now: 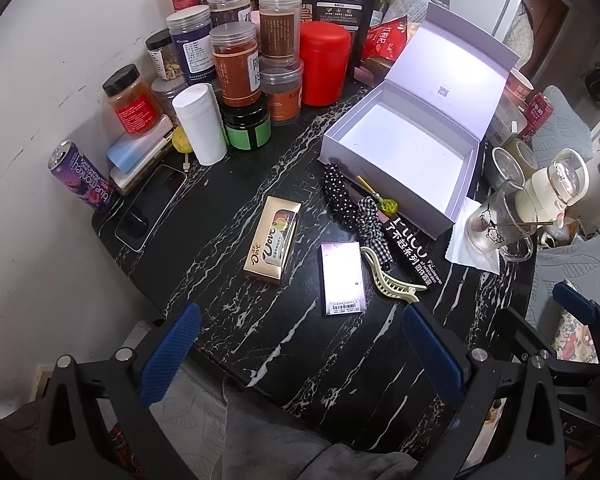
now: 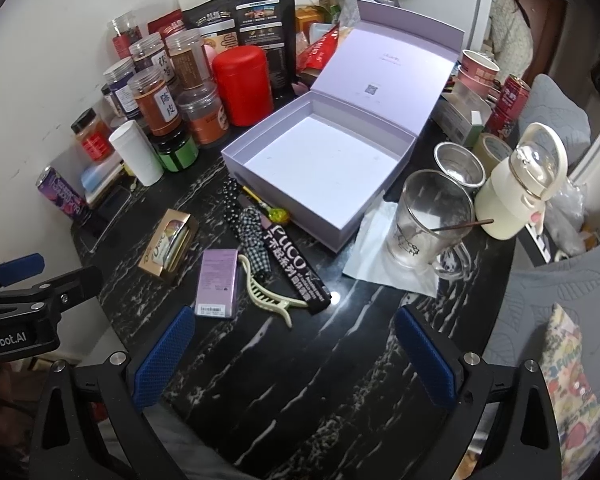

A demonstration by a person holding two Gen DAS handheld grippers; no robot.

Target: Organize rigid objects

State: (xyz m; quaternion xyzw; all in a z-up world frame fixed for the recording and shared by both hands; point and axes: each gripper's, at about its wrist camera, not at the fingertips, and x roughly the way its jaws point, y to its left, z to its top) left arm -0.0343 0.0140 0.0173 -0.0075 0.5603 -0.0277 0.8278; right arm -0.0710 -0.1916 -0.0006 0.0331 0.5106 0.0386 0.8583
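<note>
An open, empty lilac gift box (image 1: 400,148) (image 2: 320,164) sits on the black marble table (image 1: 300,360) (image 2: 340,360). In front of it lie a gold Dove chocolate box (image 1: 273,242) (image 2: 168,244), a small purple box (image 1: 342,278) (image 2: 217,284), a cream hair claw (image 1: 392,282) (image 2: 268,292), a long black box (image 1: 414,254) (image 2: 298,264), checked and dotted scrunchies (image 1: 370,220) (image 2: 254,224) and a green lollipop (image 1: 384,202) (image 2: 278,214). My left gripper (image 1: 300,356) is open and empty above the near table edge. My right gripper (image 2: 296,360) is open and empty, right of the left one.
Jars, a red tin (image 1: 324,64) (image 2: 242,86) and a white bottle (image 1: 200,124) crowd the back left. A phone (image 1: 152,206) and a can (image 1: 82,178) lie at the left. A glass mug (image 2: 428,220), a strainer (image 2: 460,168) and a cream bottle (image 2: 516,192) stand at the right.
</note>
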